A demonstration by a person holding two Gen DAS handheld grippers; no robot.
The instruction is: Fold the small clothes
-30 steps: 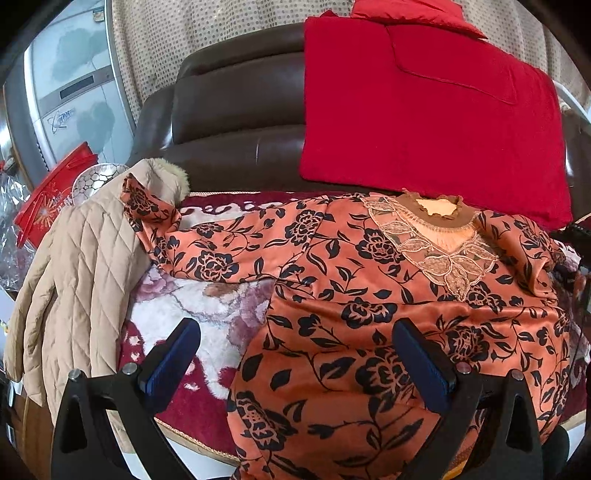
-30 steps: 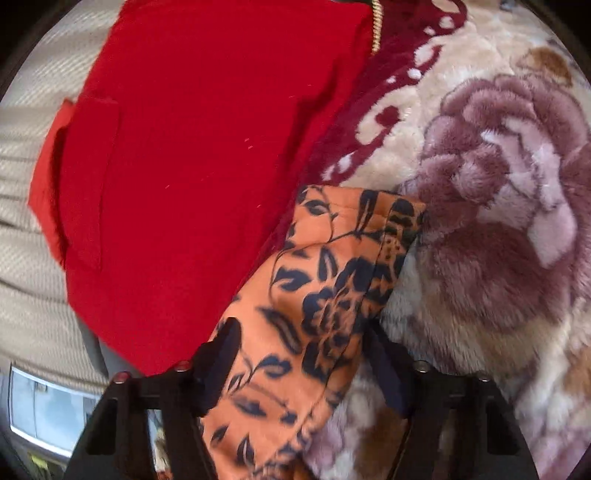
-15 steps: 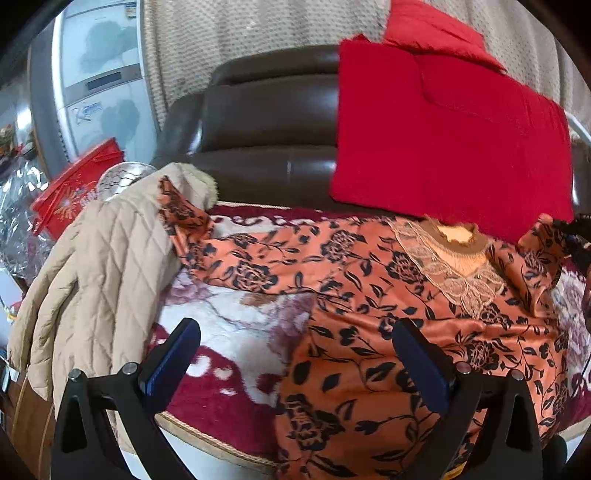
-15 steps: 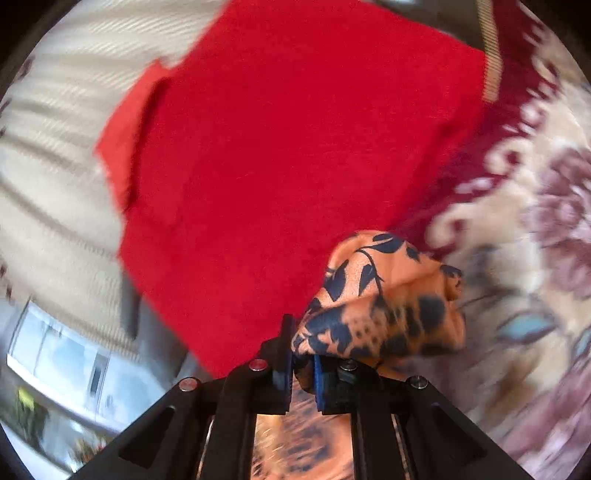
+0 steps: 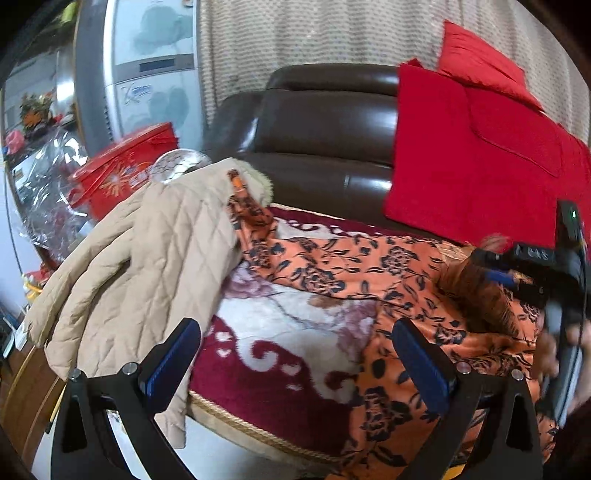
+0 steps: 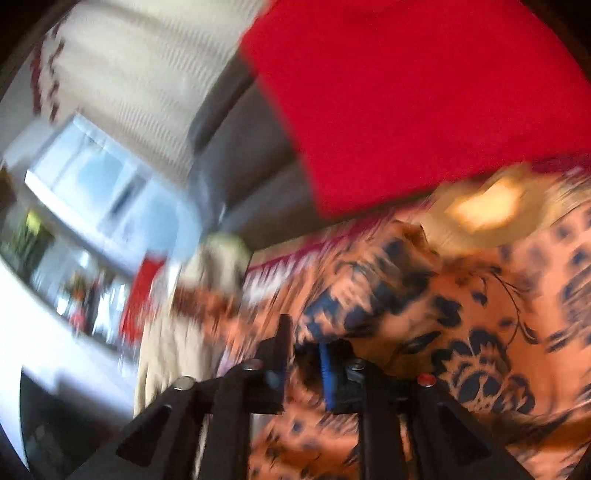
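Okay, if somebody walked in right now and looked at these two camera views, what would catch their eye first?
Probably the orange floral blouse, spread over the plush red-and-cream blanket in the middle of the left wrist view. Next, the bright red garment draped on the dark sofa back behind it, and the beige quilted coat slumped at the left. At the right edge the right gripper has swung a sleeve of the blouse inward, its jaws just easing apart, though blur hides whether they grip.

A dark brown leather sofa [image 5: 325, 129] stands before a beige patterned curtain [image 5: 314, 33]; a tall silver-grey refrigerator [image 5: 147, 66] is left.
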